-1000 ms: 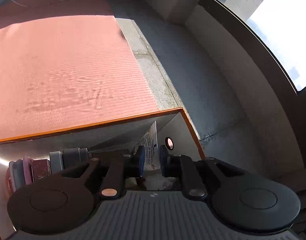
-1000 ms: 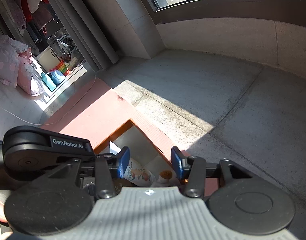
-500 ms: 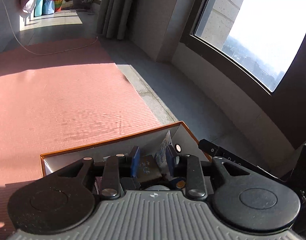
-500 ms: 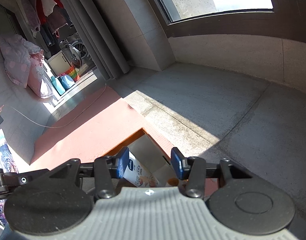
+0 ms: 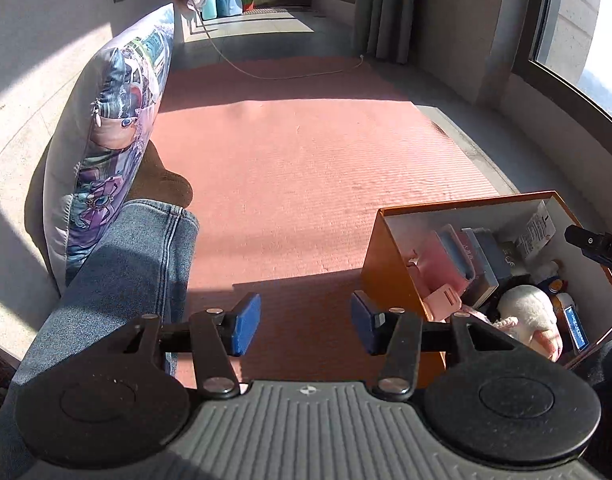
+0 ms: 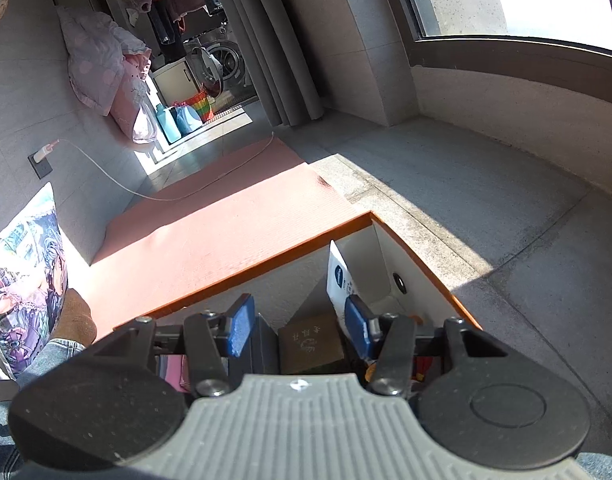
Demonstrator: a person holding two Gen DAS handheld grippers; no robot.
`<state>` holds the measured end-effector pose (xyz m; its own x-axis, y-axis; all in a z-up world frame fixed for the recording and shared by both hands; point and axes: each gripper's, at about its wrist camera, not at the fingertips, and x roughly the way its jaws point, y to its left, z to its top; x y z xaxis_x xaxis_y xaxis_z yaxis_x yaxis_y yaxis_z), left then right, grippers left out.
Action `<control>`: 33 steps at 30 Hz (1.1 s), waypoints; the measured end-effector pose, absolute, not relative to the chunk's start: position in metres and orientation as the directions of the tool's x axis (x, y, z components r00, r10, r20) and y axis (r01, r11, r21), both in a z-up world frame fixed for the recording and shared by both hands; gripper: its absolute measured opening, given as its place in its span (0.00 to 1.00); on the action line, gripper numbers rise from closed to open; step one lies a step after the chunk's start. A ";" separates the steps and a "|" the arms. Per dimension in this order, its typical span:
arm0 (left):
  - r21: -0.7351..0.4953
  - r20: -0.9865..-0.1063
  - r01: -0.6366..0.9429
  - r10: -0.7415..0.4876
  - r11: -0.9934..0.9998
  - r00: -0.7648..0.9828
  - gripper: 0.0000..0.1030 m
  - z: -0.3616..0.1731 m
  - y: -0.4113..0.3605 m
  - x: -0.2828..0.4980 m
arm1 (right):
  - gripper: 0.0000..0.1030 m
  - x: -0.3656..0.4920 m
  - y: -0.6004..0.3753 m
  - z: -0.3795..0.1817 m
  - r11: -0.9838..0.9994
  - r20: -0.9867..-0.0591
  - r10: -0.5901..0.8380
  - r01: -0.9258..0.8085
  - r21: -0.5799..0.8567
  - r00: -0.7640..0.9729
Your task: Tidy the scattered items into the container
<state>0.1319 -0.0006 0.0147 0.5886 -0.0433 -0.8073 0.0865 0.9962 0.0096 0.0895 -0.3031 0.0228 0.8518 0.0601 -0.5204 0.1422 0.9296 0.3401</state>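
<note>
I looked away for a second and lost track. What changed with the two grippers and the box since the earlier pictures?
The left gripper has come out of the orange box and swung to its left, over the pink mat. Its jaws have just been opening, with nothing between them. The right gripper stays over the box, open and empty. The box and its contents look unmoved.

The orange box (image 5: pixel 389 272) runs off the right edge; its contents (image 6: pixel 309 344) sit half hidden behind the right gripper's body.
</note>
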 end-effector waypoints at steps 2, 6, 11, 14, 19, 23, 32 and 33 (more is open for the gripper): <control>0.051 -0.856 0.073 0.006 0.996 0.517 0.59 -0.008 0.011 0.130 | 0.52 0.086 -0.297 0.025 0.936 -0.501 0.089 0.100 0.338 0.861; 0.117 -0.902 0.093 0.067 0.989 0.426 0.60 -0.043 0.027 0.120 | 0.52 0.084 -0.274 0.023 0.938 -0.528 0.202 -0.007 0.347 0.825; 0.187 -0.904 0.180 0.097 0.966 0.416 0.73 -0.068 0.026 0.114 | 0.52 0.075 -0.225 0.018 0.956 -0.562 0.268 -0.143 0.256 0.783; 0.178 -0.918 0.213 0.084 0.961 0.388 0.73 -0.079 0.027 0.115 | 0.52 0.068 -0.204 0.014 0.955 -0.568 0.296 -0.222 0.198 0.768; 0.151 -0.949 0.229 0.077 0.962 0.306 0.74 -0.095 0.026 0.126 | 0.52 0.072 -0.209 0.003 0.945 -0.585 0.318 -0.199 0.261 0.746; 0.165 -0.958 0.207 0.108 0.964 0.264 0.78 -0.108 0.027 0.133 | 0.52 0.075 -0.217 -0.004 0.936 -0.592 0.324 -0.159 0.314 0.738; 0.052 -0.976 0.088 0.032 0.995 0.217 0.77 -0.111 0.048 0.134 | 0.52 0.077 -0.217 -0.009 0.937 -0.603 0.318 -0.146 0.317 0.732; 0.052 -0.976 0.084 0.033 0.995 0.217 0.77 -0.110 0.048 0.133 | 0.52 0.077 -0.217 -0.009 0.937 -0.603 0.317 -0.142 0.320 0.732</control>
<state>0.1332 0.0485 -0.1103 0.2171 0.0325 -0.9756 0.0843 0.9951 0.0519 0.0773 -0.2174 -0.0089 0.7321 0.3174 -0.6028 -0.1424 0.9366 0.3202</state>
